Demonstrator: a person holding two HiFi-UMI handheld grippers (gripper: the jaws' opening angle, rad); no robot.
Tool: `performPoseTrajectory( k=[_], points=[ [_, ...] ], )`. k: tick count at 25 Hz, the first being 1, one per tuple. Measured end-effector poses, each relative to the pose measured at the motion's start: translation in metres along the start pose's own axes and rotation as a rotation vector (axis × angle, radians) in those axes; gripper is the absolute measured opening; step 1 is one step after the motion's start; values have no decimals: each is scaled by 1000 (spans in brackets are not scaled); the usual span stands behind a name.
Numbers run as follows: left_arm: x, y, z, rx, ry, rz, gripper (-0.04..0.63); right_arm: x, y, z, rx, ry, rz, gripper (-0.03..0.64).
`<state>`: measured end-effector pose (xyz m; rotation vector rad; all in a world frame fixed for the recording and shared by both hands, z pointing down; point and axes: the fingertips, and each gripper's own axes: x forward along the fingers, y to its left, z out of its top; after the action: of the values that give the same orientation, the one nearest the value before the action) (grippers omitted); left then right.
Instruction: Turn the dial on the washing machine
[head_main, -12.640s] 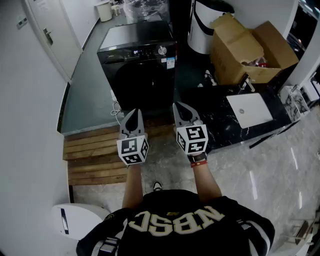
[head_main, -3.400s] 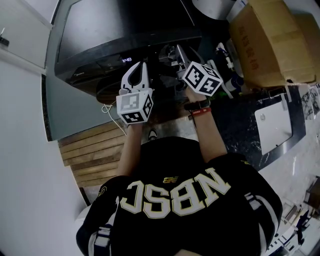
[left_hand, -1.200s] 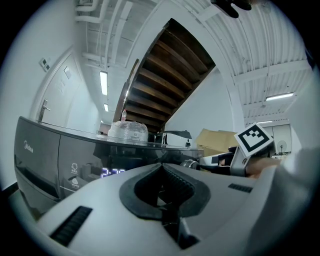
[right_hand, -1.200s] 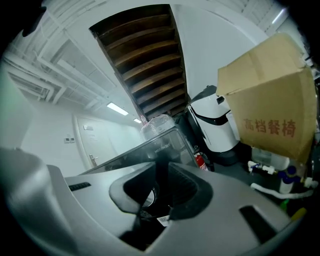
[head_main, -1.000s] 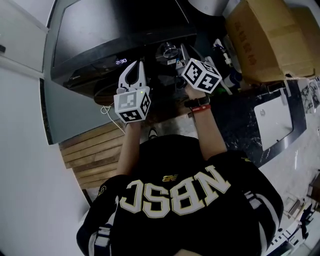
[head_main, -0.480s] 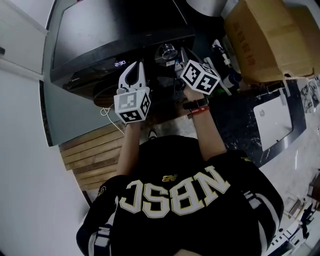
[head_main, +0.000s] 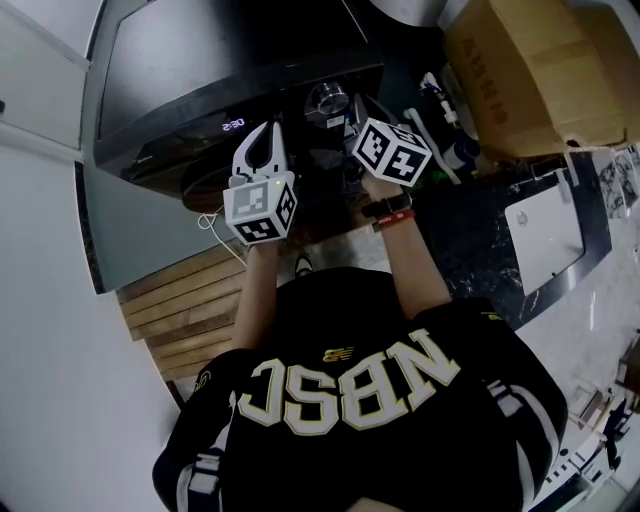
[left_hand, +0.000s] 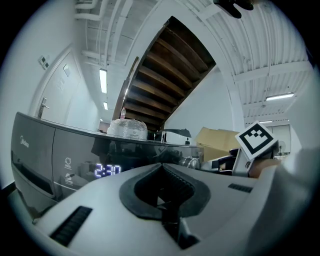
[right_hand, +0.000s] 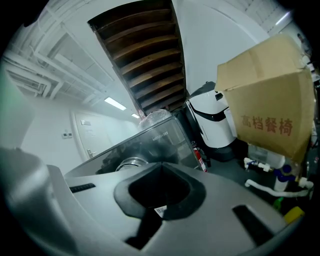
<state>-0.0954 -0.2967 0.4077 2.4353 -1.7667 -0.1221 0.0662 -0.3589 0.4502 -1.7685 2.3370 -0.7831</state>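
The black washing machine (head_main: 200, 60) fills the top of the head view, its display (head_main: 232, 125) reading 2:30. Its silver dial (head_main: 327, 100) sits right of the display. My right gripper (head_main: 351, 112) is just right of the dial. Its jaws have just been closing and now meet with nothing between them. In the right gripper view the dial (right_hand: 131, 162) lies left of the closed tips (right_hand: 160, 164). My left gripper (head_main: 266, 128) hovers level below the display, shut and empty. The left gripper view shows its tips (left_hand: 161, 165) meeting, with the dial (left_hand: 190, 162) beyond them.
A large cardboard box (head_main: 530, 70) stands right of the machine, with bottles (head_main: 450, 150) at its foot. A black marble counter with a white sink (head_main: 545, 235) is at the right. Wooden steps (head_main: 180, 300) lie at the lower left, and a white door (head_main: 40, 70) at the left.
The right gripper has drifted slightly left and up beside the dial. The display read 1:48 a few seconds ago and shows 2:30 now. The left gripper has stayed put.
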Motion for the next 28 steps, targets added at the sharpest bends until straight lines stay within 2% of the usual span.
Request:
performPoseTrajectory(
  k=[16,18,20,22,25,28],
  points=[
    [-3,-5,2,7,-5,-2,14,-1,0,-14,-78,60,39,-5],
    [-5,-3,2,8,-8,5,14,-1,-5,-13,-96,58,54,36],
    [-9,3,2,6,-8,19,14,-3,-10,-11,-126,54,72,114],
    [-11,8,0,5,-6,30,14,-6,-11,-7,-183,44,84,163],
    [-14,12,-1,3,-4,42,14,-10,-6,-5,-278,32,85,172],
    [-16,13,0,5,-5,47,14,-11,-3,-5,-293,34,90,169]
  ],
)
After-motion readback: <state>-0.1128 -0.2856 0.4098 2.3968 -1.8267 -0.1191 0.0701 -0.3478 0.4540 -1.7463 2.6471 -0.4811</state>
